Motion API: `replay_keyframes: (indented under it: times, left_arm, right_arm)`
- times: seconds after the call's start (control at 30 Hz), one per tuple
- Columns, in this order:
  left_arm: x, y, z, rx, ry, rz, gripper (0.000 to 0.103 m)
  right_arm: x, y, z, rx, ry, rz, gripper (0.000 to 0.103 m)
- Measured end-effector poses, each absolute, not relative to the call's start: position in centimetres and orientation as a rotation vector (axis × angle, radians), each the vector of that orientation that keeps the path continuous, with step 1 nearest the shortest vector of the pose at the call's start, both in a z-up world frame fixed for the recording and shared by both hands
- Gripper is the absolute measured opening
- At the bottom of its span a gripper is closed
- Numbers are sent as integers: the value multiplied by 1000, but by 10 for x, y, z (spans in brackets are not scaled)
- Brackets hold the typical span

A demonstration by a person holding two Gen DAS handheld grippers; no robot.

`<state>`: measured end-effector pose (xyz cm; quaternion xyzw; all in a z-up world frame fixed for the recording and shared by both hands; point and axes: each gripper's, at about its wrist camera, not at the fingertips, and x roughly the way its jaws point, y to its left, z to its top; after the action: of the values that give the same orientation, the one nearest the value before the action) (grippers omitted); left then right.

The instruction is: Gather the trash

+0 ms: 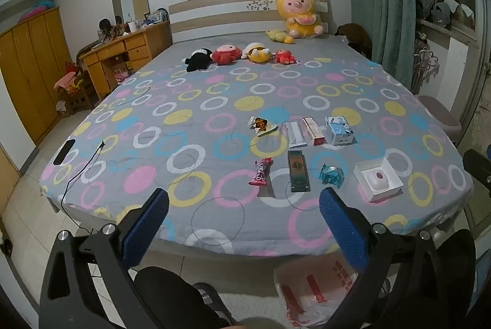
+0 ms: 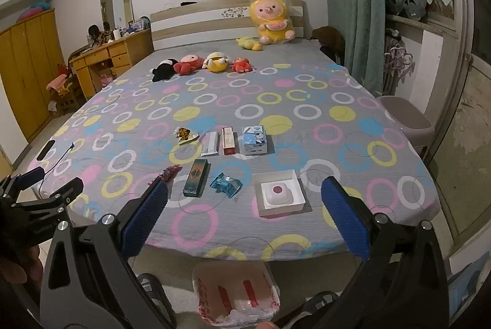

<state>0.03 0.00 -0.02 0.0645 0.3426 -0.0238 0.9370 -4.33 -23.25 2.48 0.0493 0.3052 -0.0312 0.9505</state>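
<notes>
Both grippers idle at bed foot. Left gripper point(image 1: 244, 224) and right gripper point(image 2: 244, 215) spread wide, nothing held. Trash sits in two rows on the bedsheet point(image 2: 353, 151): pink wrapper point(image 1: 260, 173), dark green box point(image 1: 298, 175), teal wrapper point(image 1: 331, 174), open white box point(image 2: 280, 192) nearest. Red-printed plastic bag point(image 2: 236, 295) at 6 o'clock on the floor, mouth up, likely placed there to receive drops.

left black gripper with blue padded fingers point(image 1: 244, 201) and right black blue-padded gripper point(image 2: 244, 191) both gape wide, level, side by side.
</notes>
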Motion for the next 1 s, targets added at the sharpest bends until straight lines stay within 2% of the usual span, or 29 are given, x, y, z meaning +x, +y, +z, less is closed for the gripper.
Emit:
replay_keyframes:
  times: [1.0]
  left_arm:
    - [0,0,0,135,706,-48,96]
  right_arm:
    - [-43,-231,22,101,630,-64,98]
